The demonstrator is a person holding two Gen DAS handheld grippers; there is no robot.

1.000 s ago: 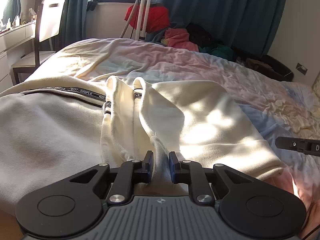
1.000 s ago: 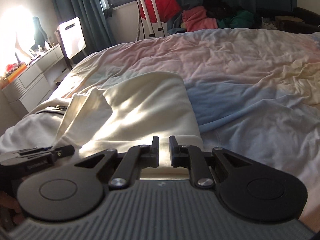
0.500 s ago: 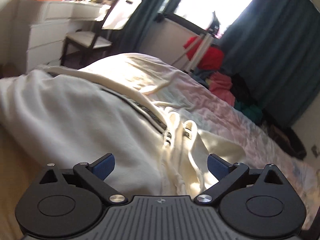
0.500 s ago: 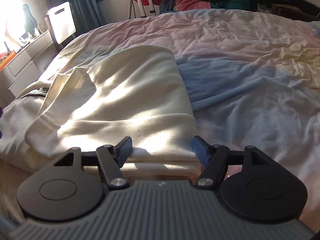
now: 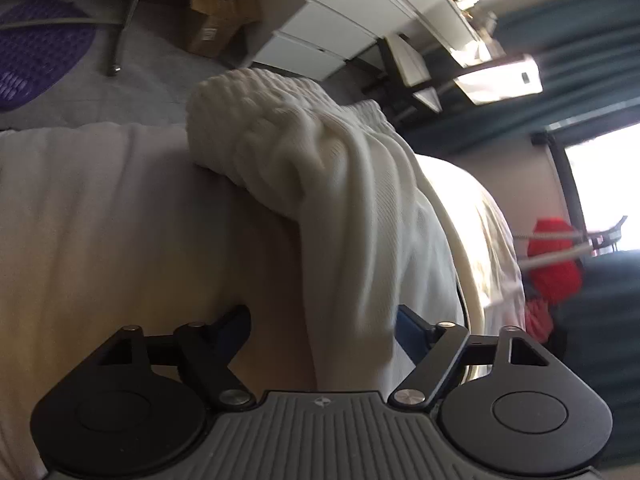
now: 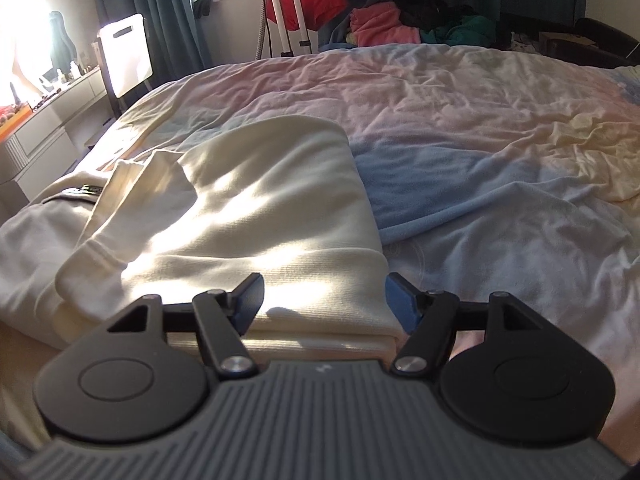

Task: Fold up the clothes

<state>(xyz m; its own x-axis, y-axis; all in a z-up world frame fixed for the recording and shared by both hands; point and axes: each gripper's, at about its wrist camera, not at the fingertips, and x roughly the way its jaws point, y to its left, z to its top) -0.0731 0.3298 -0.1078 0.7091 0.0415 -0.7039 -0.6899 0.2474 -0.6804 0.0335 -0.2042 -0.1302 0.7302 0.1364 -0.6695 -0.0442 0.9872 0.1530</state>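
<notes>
A cream hooded sweatshirt [image 6: 256, 216] lies folded over on the bed. In the right wrist view its ribbed hem sits between the spread fingers of my right gripper [image 6: 324, 300], which is open and grips nothing. The left wrist view is rolled sideways. There a ribbed, gathered part of the same cream sweatshirt [image 5: 320, 184] hangs over the bed's edge. The cloth runs down between the wide-open fingers of my left gripper [image 5: 324, 324], and neither pad presses it.
The bed cover [image 6: 480, 120] is crumpled, pink and pale blue, spreading to the right. A white dresser [image 6: 44, 128] and chair [image 6: 124, 56] stand on the left. Clothes are piled by the window [image 6: 380, 24]. A cardboard box [image 5: 220, 12] and a purple mat [image 5: 36, 60] lie on the floor.
Both grippers were shut on the sweatshirt a second ago and have opened. The left gripper swung left and rolled sideways toward the bed's edge. The right has stayed at the hem.
</notes>
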